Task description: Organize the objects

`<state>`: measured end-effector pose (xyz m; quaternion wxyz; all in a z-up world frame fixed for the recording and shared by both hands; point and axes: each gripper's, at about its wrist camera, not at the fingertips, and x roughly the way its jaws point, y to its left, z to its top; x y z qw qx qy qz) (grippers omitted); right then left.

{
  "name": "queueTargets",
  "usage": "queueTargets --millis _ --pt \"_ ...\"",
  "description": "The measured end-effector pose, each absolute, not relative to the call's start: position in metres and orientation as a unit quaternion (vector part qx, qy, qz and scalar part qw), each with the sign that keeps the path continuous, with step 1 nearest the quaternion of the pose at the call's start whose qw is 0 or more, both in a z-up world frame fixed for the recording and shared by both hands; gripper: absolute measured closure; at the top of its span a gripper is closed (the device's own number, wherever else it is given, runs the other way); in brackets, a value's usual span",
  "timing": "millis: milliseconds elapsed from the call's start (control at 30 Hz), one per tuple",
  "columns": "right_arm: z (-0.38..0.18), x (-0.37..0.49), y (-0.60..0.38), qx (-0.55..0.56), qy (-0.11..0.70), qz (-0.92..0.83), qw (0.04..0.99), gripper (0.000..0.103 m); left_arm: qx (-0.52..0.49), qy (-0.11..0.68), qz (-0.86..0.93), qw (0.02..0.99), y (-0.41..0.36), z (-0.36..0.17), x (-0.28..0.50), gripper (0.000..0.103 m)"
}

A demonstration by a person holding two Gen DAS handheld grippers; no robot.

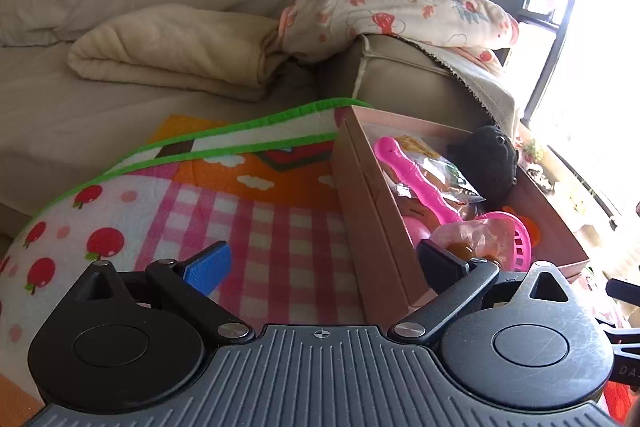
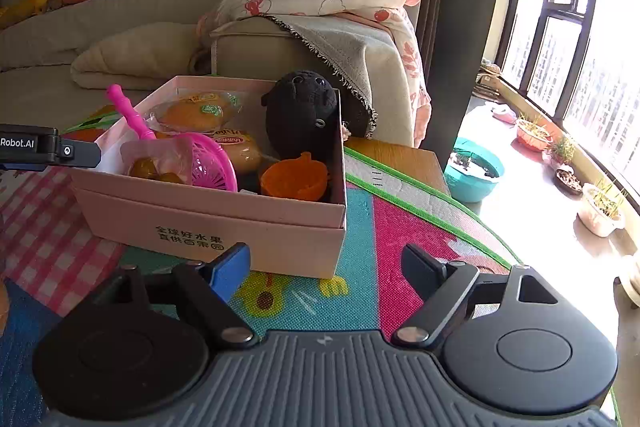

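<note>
A: Item: pink box on the play mat, holding a black plush, pink scoop, orange cup and wrapped buns.

B: Claws?

A: Left claw apart, empty, straddling the box's near left wall. Right claw apart, empty, near the box front.

B: Step?

A: Packing looks nearly done (judging by the full box). Next likely calls for a two-sided grip to shift it; the sofa arm crowds the far side
</note>
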<state>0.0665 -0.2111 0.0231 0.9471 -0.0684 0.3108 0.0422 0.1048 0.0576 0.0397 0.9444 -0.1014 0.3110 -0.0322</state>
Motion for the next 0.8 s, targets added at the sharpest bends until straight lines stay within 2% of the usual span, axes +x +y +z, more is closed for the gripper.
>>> queueTargets --millis 67,200,367,467,800 --pt "0.025 0.049 -0.215 -0.056 0.311 0.041 0.948 0.000 -0.094 0.291 -0.034 0.951 0.056 0.047 0.086 0.001" --pt "0.020 0.013 -0.219 -0.021 0.334 0.037 0.941 0.000 -0.061 0.273 -0.067 0.958 0.043 0.048 0.035 0.001" --pt "-0.002 -0.010 -0.217 0.021 0.391 0.056 0.918 0.000 -0.031 0.313 -0.091 0.945 0.021 0.012 -0.017 0.001" --pt "-0.013 -0.014 -0.206 -0.021 0.386 0.039 0.922 0.000 0.008 0.325 -0.057 0.944 0.007 0.004 -0.019 0.001" --pt "-0.019 -0.014 -0.208 -0.011 0.345 0.026 0.938 0.000 0.018 0.337 -0.024 0.941 -0.008 -0.002 -0.009 0.000"
